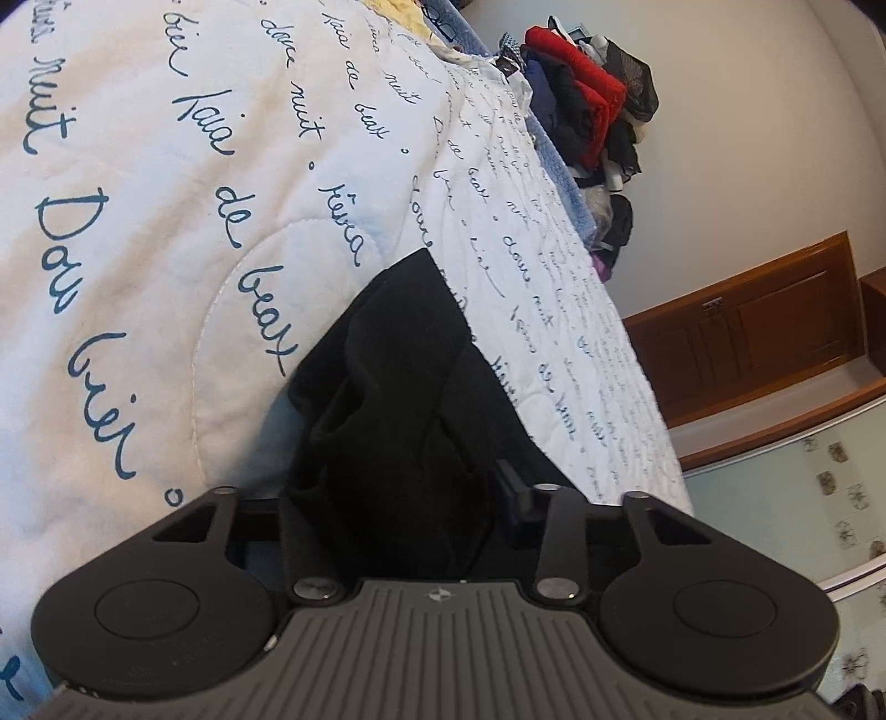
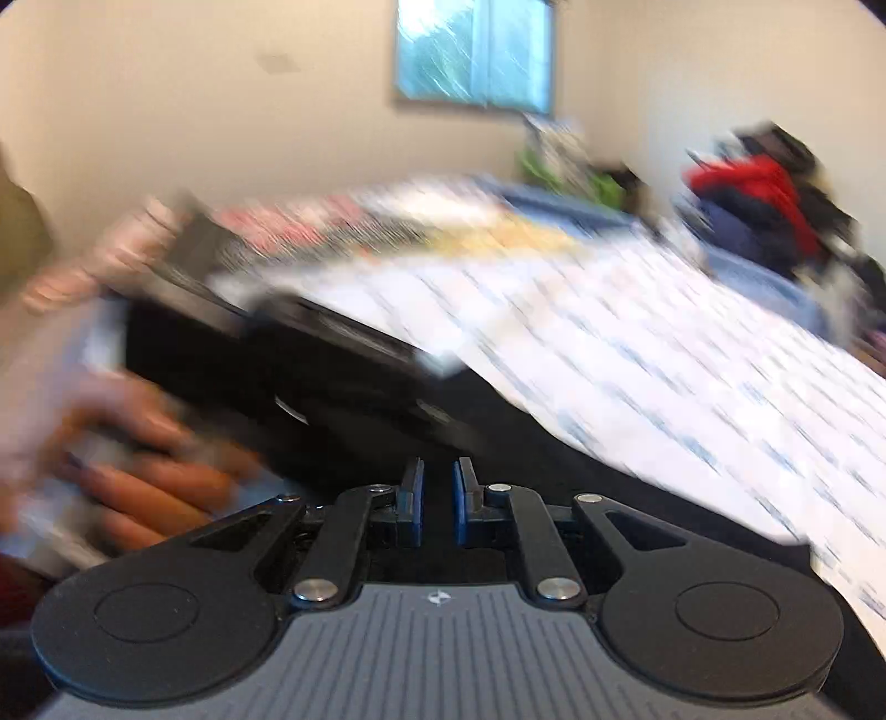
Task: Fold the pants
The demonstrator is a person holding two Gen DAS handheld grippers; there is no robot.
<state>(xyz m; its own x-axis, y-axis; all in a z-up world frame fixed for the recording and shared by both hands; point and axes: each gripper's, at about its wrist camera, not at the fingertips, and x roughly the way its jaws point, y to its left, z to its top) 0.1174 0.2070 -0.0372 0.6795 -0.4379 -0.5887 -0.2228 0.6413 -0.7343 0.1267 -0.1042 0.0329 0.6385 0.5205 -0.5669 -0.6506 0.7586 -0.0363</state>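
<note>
Black tongs (image 2: 437, 501) with blue pads (image 2: 459, 501), silver screws, ribbed grey housing.

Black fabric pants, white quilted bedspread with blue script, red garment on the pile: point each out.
Black fabric pants (image 1: 387, 354): left wrist view, bunched upper fold.
White quilted bedspread with blue script (image 1: 138, 166): left wrist view, bare quilted area.
Red garment (image 1: 581, 83): left wrist view, its middle.

One pair of black pants (image 1: 387, 387) is lying on one white quilt (image 1: 166, 221) printed with blue script. One heap of clothes (image 1: 587, 111) is sitting at the bed's far end. Two grippers are showing: the left gripper (image 1: 398, 498) and the right gripper (image 2: 437, 498). One hand (image 2: 111, 443) is showing, blurred. One window (image 2: 473, 52) is showing, and one wooden door (image 1: 775, 327).
</note>
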